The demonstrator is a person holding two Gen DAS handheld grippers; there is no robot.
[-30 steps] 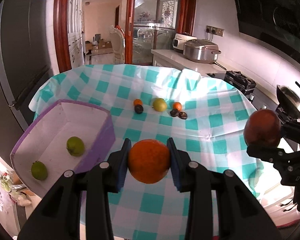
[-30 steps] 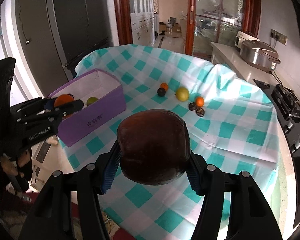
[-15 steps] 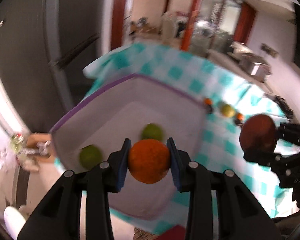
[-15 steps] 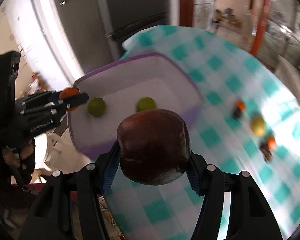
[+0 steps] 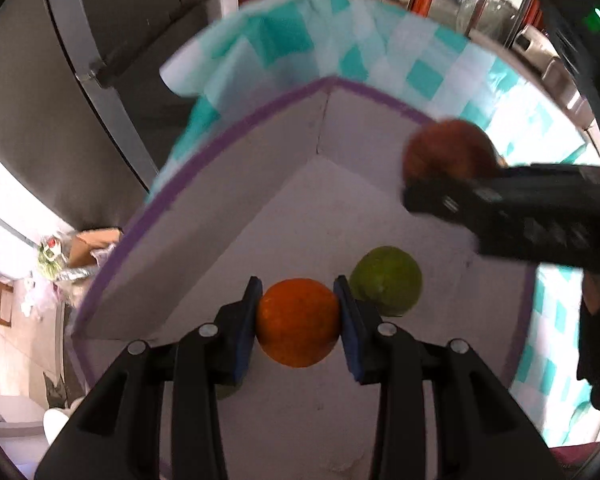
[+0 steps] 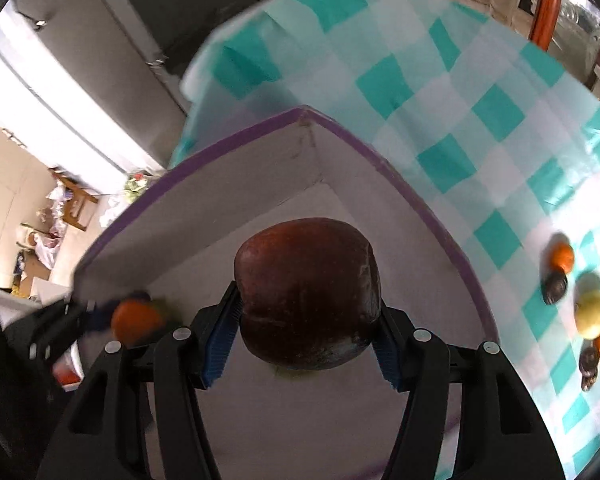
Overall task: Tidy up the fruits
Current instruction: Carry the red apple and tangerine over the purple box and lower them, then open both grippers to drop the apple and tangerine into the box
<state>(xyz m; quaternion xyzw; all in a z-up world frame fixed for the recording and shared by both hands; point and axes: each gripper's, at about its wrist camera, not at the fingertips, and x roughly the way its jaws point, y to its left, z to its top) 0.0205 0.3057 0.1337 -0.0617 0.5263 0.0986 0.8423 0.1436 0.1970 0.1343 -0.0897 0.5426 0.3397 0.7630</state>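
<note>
Over the purple-rimmed box [image 6: 420, 208], each tool grips round fruit: orange [image 5: 298, 322], dark-red apple [image 6: 308, 292].

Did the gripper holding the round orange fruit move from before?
Yes. The left gripper, shut on the round orange fruit, has swung from above the checked tablecloth to over the purple-edged white box, near the green fruit inside.
</note>
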